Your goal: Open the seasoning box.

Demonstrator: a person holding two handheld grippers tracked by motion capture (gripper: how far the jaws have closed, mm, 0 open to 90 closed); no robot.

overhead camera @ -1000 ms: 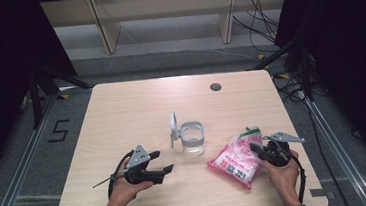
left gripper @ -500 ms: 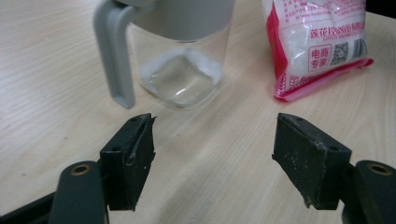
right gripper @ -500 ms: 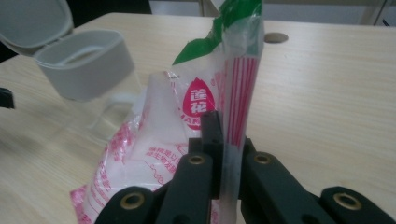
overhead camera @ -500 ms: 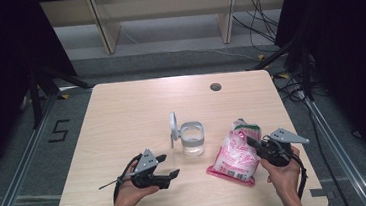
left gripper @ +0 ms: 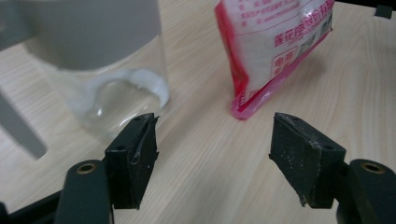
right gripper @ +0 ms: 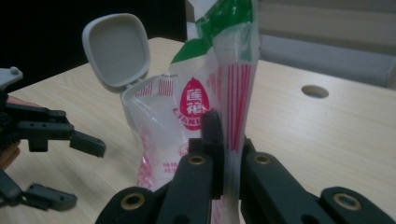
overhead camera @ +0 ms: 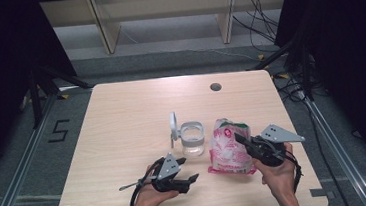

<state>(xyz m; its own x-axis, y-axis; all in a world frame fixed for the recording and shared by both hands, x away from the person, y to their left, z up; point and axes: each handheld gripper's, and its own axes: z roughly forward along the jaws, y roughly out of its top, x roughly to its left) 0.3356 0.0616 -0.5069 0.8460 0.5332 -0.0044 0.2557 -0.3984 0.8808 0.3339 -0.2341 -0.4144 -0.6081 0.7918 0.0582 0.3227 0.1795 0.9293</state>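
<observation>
On the table's right side my right gripper [right gripper: 224,140] pinches the bag [right gripper: 187,116]; my left gripper [left gripper: 215,140], just narrowing, gapes empty beside the jar [left gripper: 102,60].

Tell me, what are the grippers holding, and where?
The right gripper pinches the pink-and-white bag by its side edge. The left gripper is open, holding nothing.

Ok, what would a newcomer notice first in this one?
The pink-and-white bag, stood up right of table centre, pinched shut in the right gripper. Just left of it stands a clear jar with its grey lid flipped open, and the left gripper points at it, open.
</observation>
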